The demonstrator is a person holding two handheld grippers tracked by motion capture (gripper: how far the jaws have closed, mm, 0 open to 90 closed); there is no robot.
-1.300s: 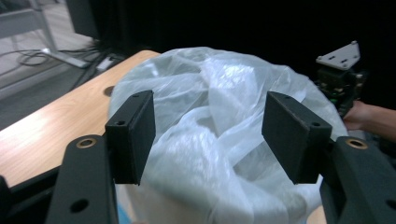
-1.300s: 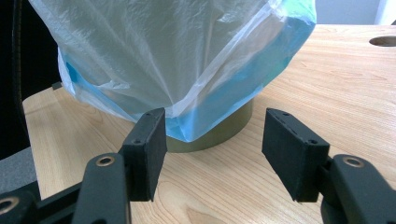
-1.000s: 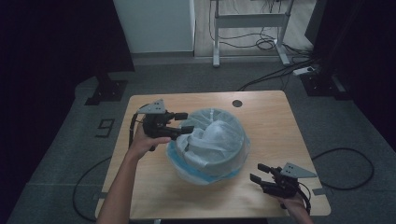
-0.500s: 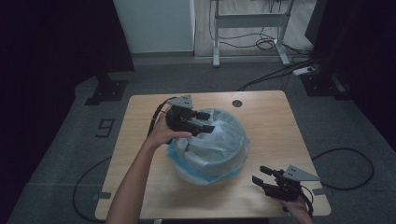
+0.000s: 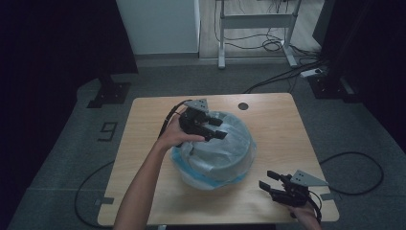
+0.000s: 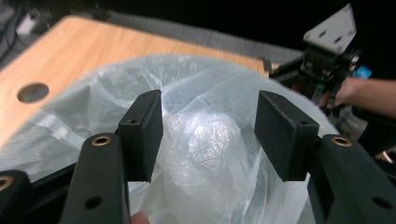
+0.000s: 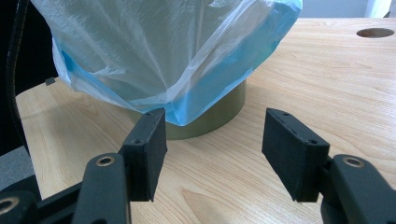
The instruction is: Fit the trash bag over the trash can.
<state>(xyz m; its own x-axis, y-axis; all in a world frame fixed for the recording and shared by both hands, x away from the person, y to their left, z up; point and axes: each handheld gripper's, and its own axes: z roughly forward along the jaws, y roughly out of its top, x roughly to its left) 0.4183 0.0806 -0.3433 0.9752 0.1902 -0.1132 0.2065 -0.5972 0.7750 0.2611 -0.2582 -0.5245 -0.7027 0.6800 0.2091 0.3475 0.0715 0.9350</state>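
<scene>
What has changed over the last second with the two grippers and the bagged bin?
The left gripper moved from the bin's left side across to above the plastic bag, its jaws closing a little; they stand open over the crumpled plastic, gripping nothing. The right gripper stayed at the table's near right corner, jaws open and empty. The bin and bag kept their place.

Light wood table [image 5: 282, 143] with round cable hole [image 5: 243, 106] near far edge; grey carpet floor [image 5: 354, 129], number 9 marked [image 5: 108, 131] left of table; white cabinet [image 5: 158, 26] at back; metal desk frame [image 5: 256, 28] beside it, cables [image 5: 273, 45] underneath; dim room, dark sides.
</scene>
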